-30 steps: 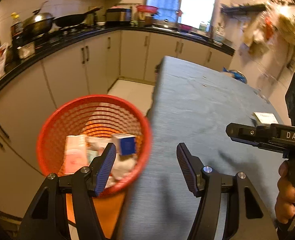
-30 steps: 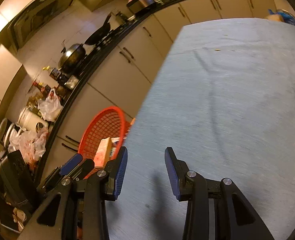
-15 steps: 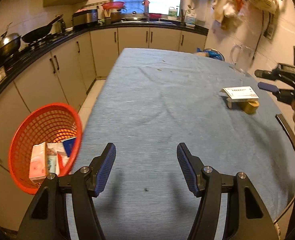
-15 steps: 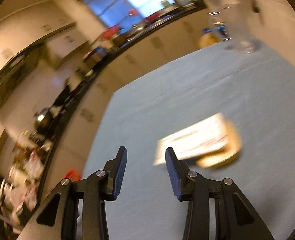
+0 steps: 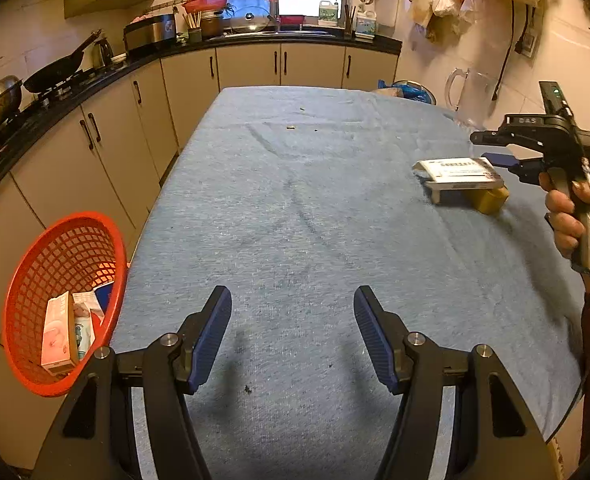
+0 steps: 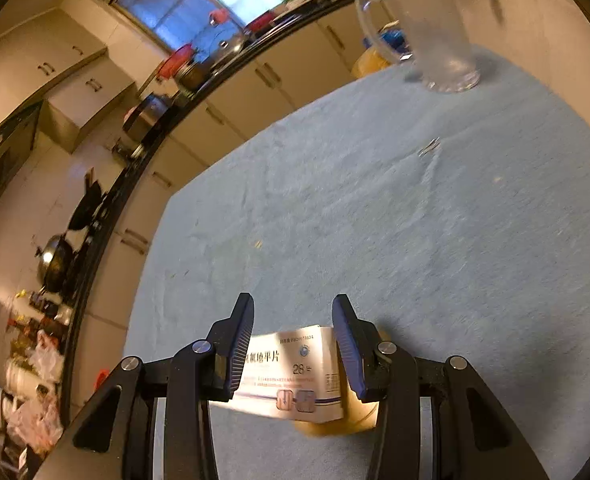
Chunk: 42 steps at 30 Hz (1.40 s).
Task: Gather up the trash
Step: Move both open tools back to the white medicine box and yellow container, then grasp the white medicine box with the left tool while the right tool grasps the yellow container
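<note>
A white medicine box [image 5: 459,171] lies on a small yellow block [image 5: 489,199] at the right of the blue table [image 5: 295,208]. My right gripper [image 6: 293,340] is open, its jaws on either side of the box [image 6: 291,376], which rests on the yellow block [image 6: 355,416]. In the left wrist view it [image 5: 491,148] hovers just right of the box. My left gripper [image 5: 293,320] is open and empty above the near table. The red basket [image 5: 61,300] with several pieces of trash stands at the table's left edge.
A clear glass jug [image 6: 431,28] stands at the table's far right corner, also in the left wrist view [image 5: 469,96]. Kitchen counter with pans [image 5: 55,72] runs along the left and back. A few crumbs [image 5: 291,127] lie on the far table.
My left gripper swung from over the basket to face along the table. My right gripper moved across the table and down onto the white box, jaws now around it.
</note>
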{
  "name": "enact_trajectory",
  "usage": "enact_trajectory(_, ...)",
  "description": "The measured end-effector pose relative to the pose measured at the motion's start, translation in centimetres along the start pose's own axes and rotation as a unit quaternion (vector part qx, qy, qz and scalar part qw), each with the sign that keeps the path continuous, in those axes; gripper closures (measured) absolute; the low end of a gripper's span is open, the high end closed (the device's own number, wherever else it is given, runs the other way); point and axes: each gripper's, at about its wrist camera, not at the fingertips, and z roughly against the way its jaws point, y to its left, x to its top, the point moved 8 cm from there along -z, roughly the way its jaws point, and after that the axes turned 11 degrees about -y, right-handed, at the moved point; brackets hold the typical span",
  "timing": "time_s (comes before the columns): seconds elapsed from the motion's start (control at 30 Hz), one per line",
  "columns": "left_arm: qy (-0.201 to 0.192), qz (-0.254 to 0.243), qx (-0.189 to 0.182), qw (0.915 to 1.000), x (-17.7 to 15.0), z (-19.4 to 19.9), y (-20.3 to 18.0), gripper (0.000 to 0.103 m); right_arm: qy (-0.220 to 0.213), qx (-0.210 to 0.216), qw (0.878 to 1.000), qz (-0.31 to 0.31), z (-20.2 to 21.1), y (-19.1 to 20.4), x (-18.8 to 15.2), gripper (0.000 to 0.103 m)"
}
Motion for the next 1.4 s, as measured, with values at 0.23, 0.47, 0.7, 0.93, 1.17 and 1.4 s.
enact_trajectory(0.23, 0.006, 0.011, -0.014, 0.9998, 0.7, -0.6, -0.8, 0.036, 0.147, 0.160, 0.976, 0.024, 2.1, 6.7, -9.2, 0.056)
enact_trajectory(0.47, 0.031, 0.025, -0.047, 0.9981, 2.2, -1.9, -3.9, 0.030, 0.010, 0.061, 0.995, 0.079, 5.5, 4.6, -4.3, 0.053)
enact_trajectory(0.7, 0.074, 0.100, -0.109, 0.9862, 4.2, -5.4, -9.5, 0.022, -0.052, 0.055, 0.997, 0.017, 5.9, 1.1, -2.0, 0.052)
enact_trajectory(0.93, 0.132, 0.182, -0.127, 0.9661, 3.4, -10.9, -12.0, 0.022, -0.062, 0.064, 0.996, -0.020, 6.5, -1.2, -1.1, 0.052)
enact_trajectory(1.17, 0.124, 0.184, -0.151, 0.9634, 4.1, -13.1, -14.6, 0.058, -0.068, 0.069, 0.995, -0.037, 6.7, -1.8, -0.6, 0.052)
enact_trajectory(1.4, 0.097, 0.158, -0.174, 0.9672, 5.2, -12.5, -16.0, 0.084, -0.076, 0.033, 0.996, -0.034, 6.3, -2.8, -0.3, 0.046)
